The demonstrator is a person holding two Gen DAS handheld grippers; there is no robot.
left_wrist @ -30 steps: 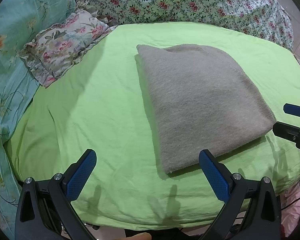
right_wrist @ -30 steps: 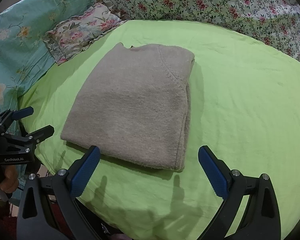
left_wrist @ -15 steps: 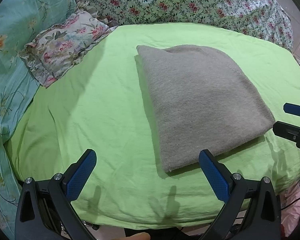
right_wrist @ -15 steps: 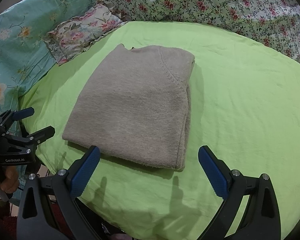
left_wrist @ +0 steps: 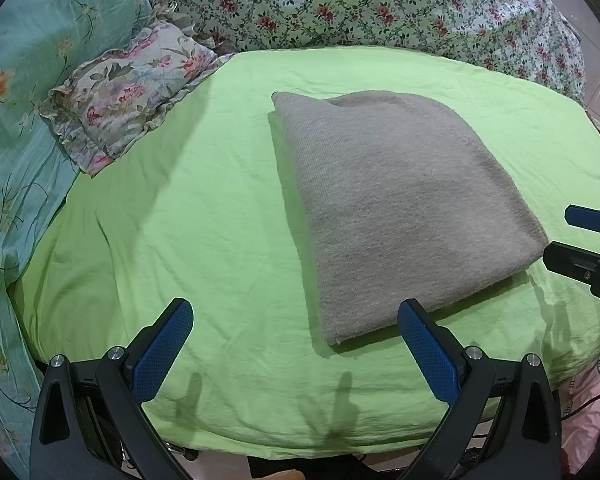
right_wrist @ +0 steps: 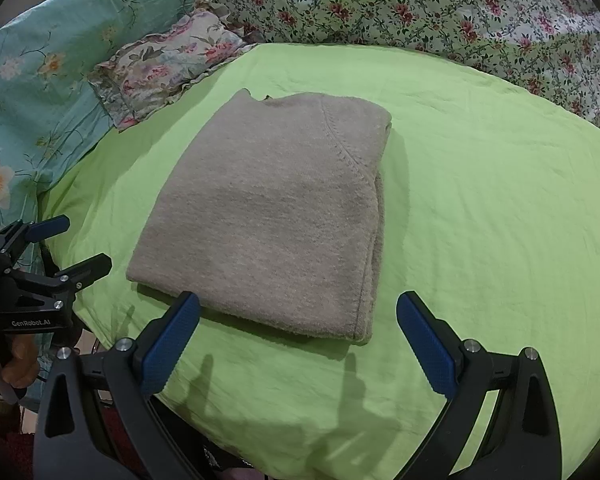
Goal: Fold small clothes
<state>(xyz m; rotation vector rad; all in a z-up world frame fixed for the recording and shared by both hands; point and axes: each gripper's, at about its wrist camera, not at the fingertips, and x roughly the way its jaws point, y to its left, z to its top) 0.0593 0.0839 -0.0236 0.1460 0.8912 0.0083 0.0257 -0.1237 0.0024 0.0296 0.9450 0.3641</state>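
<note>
A grey-beige knitted sweater [left_wrist: 396,208] lies folded into a flat rectangle on the green sheet [left_wrist: 204,208]; it also shows in the right wrist view [right_wrist: 276,216]. My left gripper [left_wrist: 296,344] is open and empty, held above the sheet's near edge, left of the sweater's near corner. My right gripper [right_wrist: 298,338] is open and empty, just in front of the sweater's near edge. Each gripper shows at the edge of the other's view: the right one [left_wrist: 580,240], the left one [right_wrist: 68,244].
A floral frilled pillow [left_wrist: 128,92] and a teal flowered quilt [left_wrist: 16,120] lie at the left. A floral bedspread [left_wrist: 380,8] is heaped along the far side. The sheet's near edge [left_wrist: 300,440] drops off just under the grippers.
Both grippers have stayed open and almost still. The right wrist view has shifted slightly nearer the sweater. The sweater has not moved.
</note>
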